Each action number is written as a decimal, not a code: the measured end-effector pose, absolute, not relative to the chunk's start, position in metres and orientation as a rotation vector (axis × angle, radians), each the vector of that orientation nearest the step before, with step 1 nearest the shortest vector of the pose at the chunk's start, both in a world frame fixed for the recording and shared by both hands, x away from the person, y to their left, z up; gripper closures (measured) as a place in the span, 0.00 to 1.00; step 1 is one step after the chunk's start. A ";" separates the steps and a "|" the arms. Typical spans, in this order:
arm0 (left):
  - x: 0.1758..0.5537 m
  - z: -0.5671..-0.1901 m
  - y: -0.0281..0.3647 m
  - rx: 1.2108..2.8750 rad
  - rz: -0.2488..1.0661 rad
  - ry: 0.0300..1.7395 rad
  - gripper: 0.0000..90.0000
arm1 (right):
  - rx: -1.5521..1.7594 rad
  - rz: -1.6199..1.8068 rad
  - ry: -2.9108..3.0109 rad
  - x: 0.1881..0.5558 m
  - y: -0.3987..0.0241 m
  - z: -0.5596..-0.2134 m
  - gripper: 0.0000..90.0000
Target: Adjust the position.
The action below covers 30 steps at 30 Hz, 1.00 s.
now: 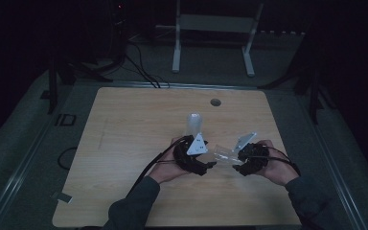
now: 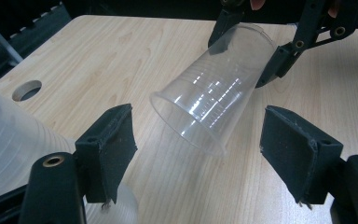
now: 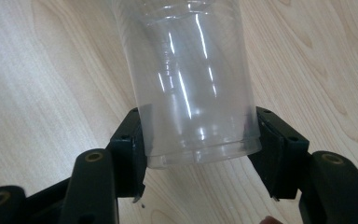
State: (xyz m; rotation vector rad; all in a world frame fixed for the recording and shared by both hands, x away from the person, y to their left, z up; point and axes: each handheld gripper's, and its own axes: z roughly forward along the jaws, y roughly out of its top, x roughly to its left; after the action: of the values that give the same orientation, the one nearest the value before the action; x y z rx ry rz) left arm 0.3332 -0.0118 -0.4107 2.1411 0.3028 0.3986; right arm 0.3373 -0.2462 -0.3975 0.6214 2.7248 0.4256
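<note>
A clear plastic cup (image 1: 223, 154) hangs on its side above the wooden table (image 1: 134, 134), between my two hands. My right gripper (image 3: 198, 149) is shut on the cup (image 3: 191, 93) near its base, one pad on each side. In the left gripper view that cup (image 2: 209, 98) points its open mouth at my left gripper (image 2: 205, 144), with the right gripper (image 2: 248, 51) behind it. The left jaws stand open on either side of the rim without touching it. An upright stack of frosted cups (image 1: 193, 124) stands just beyond the left gripper (image 1: 210, 165); the stack (image 2: 9, 140) is close beside its left jaw.
A round cable hole (image 1: 215, 102) sits near the table's far edge. Beyond the table stand a white frame (image 1: 215, 28) and dark cables on the floor (image 1: 139, 67). Cables trail from both grippers toward the near edge.
</note>
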 end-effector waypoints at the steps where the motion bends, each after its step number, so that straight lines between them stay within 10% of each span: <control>1: 0.333 -0.411 -0.012 2.142 0.398 0.303 0.29 | 0.630 0.427 2.720 0.337 -0.247 -0.398 0.47; 30: 0.335 -0.414 -0.013 2.142 0.386 0.344 0.28 | 0.845 0.547 2.572 0.332 -0.260 -0.411 0.47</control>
State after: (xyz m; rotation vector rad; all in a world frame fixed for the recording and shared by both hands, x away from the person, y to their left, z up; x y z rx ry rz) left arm 0.3353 -0.0133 -0.4141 2.1420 0.3435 0.3857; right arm 0.3323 -0.2595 -0.4105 0.8450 2.5721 0.5475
